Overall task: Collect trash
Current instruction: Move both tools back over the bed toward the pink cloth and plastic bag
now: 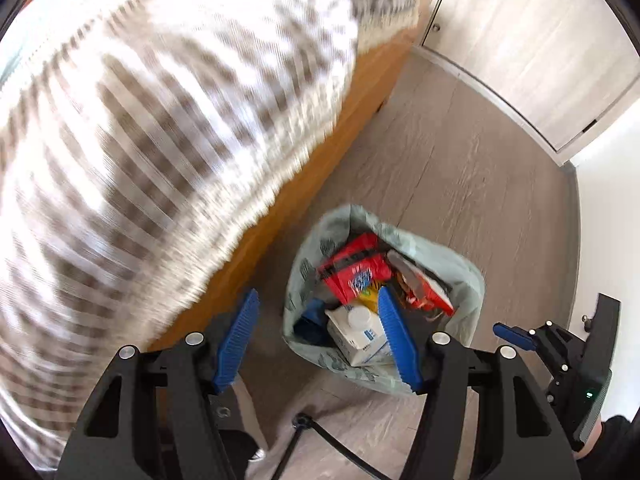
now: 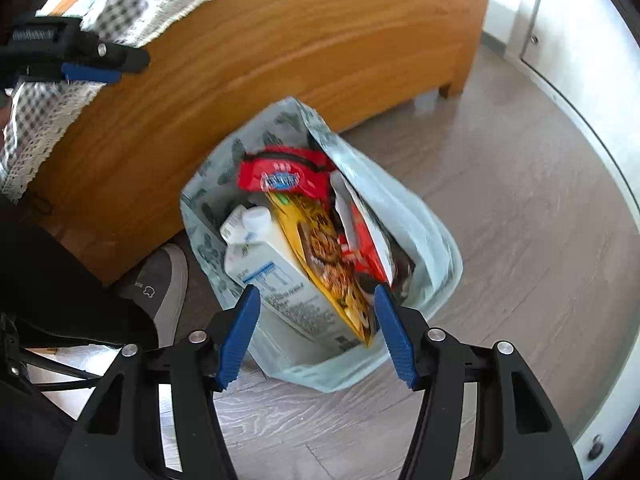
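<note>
Bag: pale bag (image 2: 416, 232) stands open on the floor, centre of both views, just beside the bed (image 2: 280, 52).
Contents: red wrapper (image 2: 280, 178), carton (image 2: 272, 272), yellow packet (image 2: 324, 256) already inside.
Progress: seems mostly done; no loose trash shows on the floor.
Left gripper (image 1: 318, 340): released, empty, above the bag.
Right gripper (image 2: 316, 334): released, empty, above the bag.
Floor (image 1: 460, 160): grey wood planks.
Room: checked blanket (image 1: 160, 120) upper left; white cupboard (image 1: 540, 40) upper right.

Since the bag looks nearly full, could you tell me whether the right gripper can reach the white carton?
Probably yes: the right gripper is open and empty just above the white carton, whose top sticks out of the open trash bag uncovered.
</note>
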`<state>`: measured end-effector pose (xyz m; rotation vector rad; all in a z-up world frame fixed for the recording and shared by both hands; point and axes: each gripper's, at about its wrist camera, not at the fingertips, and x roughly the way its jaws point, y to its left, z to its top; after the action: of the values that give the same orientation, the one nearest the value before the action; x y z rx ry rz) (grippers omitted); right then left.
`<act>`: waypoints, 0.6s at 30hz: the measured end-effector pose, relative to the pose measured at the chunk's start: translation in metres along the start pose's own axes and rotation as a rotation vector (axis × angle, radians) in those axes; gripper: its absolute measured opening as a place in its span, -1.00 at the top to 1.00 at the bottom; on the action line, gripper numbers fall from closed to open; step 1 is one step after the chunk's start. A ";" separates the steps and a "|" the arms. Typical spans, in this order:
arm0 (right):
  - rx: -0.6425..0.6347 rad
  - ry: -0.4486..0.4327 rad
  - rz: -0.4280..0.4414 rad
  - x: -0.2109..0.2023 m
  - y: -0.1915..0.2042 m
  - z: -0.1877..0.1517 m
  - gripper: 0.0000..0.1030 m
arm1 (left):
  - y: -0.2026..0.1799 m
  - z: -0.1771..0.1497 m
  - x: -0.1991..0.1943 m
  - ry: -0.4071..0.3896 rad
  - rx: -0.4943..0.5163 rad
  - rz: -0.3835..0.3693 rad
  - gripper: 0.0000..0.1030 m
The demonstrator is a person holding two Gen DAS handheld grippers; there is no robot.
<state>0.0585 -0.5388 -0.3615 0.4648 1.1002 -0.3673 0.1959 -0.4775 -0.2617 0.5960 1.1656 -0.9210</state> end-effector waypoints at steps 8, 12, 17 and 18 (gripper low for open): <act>-0.137 -0.055 -0.035 -0.032 0.038 0.039 -0.12 | 0.047 -0.013 -0.106 -0.223 -0.048 -0.008 -0.17; -0.193 -0.109 -0.036 -0.054 0.066 0.063 -0.12 | 0.087 -0.040 -0.147 -0.294 -0.134 0.015 -0.21; -0.258 -0.188 -0.006 -0.090 0.113 0.094 -0.12 | 0.151 -0.074 -0.191 -0.368 -0.273 0.052 -0.21; -0.281 -0.203 -0.001 -0.097 0.125 0.100 -0.12 | 0.167 -0.082 -0.201 -0.386 -0.301 0.062 -0.21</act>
<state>0.1576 -0.4802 -0.2141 0.1733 0.9366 -0.2489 0.2742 -0.2664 -0.1062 0.1960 0.9063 -0.7480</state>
